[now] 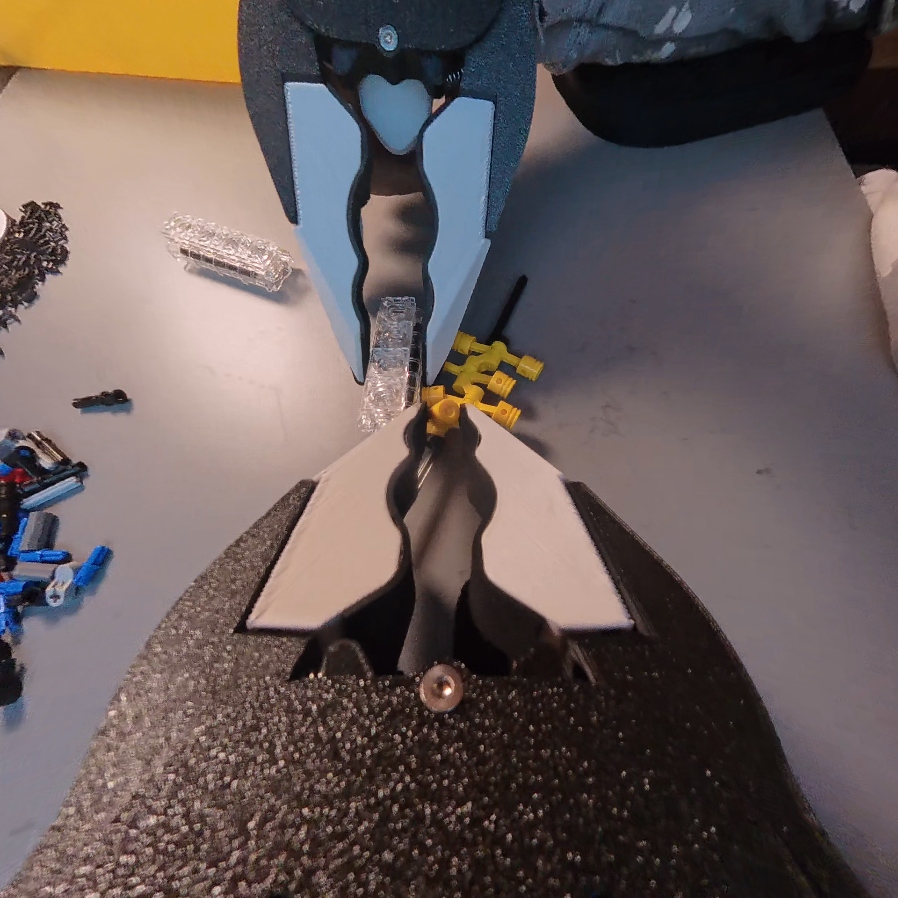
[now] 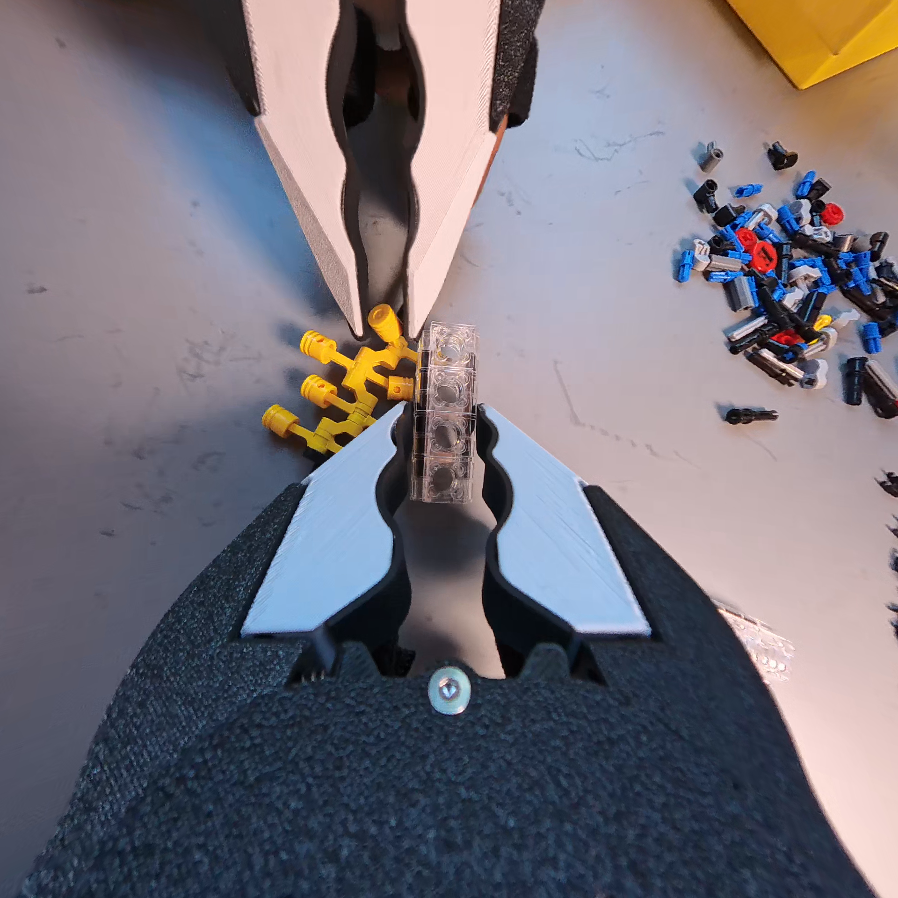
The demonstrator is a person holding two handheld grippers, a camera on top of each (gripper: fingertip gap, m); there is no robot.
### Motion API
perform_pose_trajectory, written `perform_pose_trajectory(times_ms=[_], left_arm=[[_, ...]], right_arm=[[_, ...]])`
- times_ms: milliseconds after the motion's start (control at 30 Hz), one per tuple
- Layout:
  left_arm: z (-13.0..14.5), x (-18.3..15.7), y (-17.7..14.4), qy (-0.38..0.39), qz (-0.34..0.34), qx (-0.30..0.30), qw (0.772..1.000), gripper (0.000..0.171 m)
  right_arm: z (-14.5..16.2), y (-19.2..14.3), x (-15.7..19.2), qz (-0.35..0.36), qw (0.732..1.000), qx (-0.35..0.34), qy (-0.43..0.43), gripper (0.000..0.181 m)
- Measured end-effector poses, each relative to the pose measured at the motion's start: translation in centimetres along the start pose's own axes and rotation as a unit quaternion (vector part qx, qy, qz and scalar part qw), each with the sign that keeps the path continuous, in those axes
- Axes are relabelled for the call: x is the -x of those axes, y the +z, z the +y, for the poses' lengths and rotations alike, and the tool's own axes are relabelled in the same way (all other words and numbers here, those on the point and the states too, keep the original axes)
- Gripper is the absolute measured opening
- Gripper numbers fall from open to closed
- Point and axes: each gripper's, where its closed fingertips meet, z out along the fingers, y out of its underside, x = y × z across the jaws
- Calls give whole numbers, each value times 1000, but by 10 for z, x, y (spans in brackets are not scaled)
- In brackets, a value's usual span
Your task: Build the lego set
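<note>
A yellow piston-and-crankshaft assembly (image 1: 486, 384) lies on the grey table (image 1: 680, 388). My left gripper (image 1: 441, 413) is shut on one of its pistons at the near end. A clear studded block (image 2: 444, 413) stands on edge against the yellow assembly (image 2: 350, 384). My right gripper (image 2: 442, 408) is shut on this block. In the left wrist view the right gripper (image 1: 394, 379) comes in from the top around the clear block (image 1: 388, 374). In the right wrist view the left gripper (image 2: 387, 334) comes in from the top.
A second clear block (image 1: 228, 257) lies to the left. Heaps of blue, black, grey and red parts (image 2: 802, 272) and black pins (image 1: 29, 252) sit aside. A single black pin (image 2: 751, 415), a black axle (image 1: 510, 311) and a yellow box (image 2: 826, 34) are nearby. The grippers are tip to tip, or close to it.
</note>
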Motion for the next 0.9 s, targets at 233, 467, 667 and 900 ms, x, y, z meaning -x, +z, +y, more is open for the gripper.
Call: perform_pose_trajectory(times_ms=[233, 467, 667, 900], left_arm=[[4, 0, -8, -30, 20, 1, 999, 17], [14, -6, -11, -10, 27, 22, 999, 19], [18, -10, -1, 3, 27, 37, 999, 16], [16, -2, 0, 33, -9, 39, 999, 12]], right_arm=[[-2, 1, 4, -8, 1000, -5, -9, 24], [-3, 1, 4, -7, 1000, -13, -10, 24], [0, -10, -6, 2, 999, -29, 20, 24], [7, -7, -4, 3, 1000, -9, 13, 24]])
